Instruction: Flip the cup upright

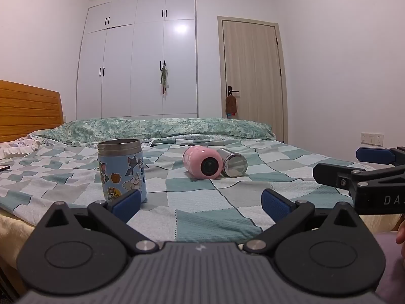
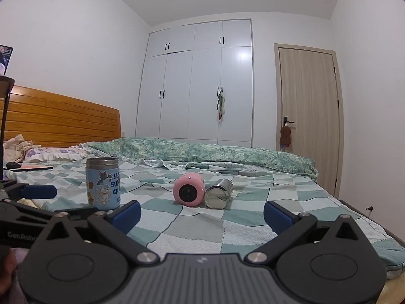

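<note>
On checkered bedspread (image 1: 202, 202): pink cup (image 1: 202, 162) on side beside steel cup (image 1: 234, 163); both grippers' fingers (image 1: 126, 206) spread, empty.

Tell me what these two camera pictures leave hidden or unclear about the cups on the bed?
- Pink cup: both views face one dark round end; the far end is hidden by its own body.
- Steel cup: a flat end faces both cameras; an opening cannot be seen.
- Blue cartoon cup: its interior is above the camera's line; in the left view the left gripper's finger covers its lower corner.
- Right gripper: cut off by the left view's edge.
</note>
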Motion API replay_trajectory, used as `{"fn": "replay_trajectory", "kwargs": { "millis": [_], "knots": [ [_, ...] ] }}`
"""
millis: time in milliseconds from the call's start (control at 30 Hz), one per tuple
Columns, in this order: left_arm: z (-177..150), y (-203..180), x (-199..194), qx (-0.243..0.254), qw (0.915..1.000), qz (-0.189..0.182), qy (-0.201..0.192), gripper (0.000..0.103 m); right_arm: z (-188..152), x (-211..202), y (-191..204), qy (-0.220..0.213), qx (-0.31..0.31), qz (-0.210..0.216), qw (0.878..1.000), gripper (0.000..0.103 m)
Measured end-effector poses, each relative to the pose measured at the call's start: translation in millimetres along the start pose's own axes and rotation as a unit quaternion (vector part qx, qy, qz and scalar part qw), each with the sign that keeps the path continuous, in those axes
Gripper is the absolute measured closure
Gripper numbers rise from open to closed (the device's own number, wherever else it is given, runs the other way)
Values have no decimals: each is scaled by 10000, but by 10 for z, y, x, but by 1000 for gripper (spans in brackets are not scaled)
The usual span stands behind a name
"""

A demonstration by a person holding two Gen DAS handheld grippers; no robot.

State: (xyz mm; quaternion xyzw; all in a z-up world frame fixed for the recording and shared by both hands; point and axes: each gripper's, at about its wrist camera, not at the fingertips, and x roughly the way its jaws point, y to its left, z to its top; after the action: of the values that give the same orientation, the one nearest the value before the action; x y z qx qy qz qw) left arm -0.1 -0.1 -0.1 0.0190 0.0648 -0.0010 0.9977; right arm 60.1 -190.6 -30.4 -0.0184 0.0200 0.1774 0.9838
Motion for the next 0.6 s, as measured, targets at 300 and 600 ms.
{"fn": "replay_trajectory", "kwargs": {
  "millis": [300,600],
  "knots": [
    [0,1,0,-1,10000,2,-3,0,0,-1,3,4,-20,-2,10000,0],
    [1,1,-1,0,10000,2,-8,0,-1,0,4,4,-21,-2,10000,0]
  ]
}}
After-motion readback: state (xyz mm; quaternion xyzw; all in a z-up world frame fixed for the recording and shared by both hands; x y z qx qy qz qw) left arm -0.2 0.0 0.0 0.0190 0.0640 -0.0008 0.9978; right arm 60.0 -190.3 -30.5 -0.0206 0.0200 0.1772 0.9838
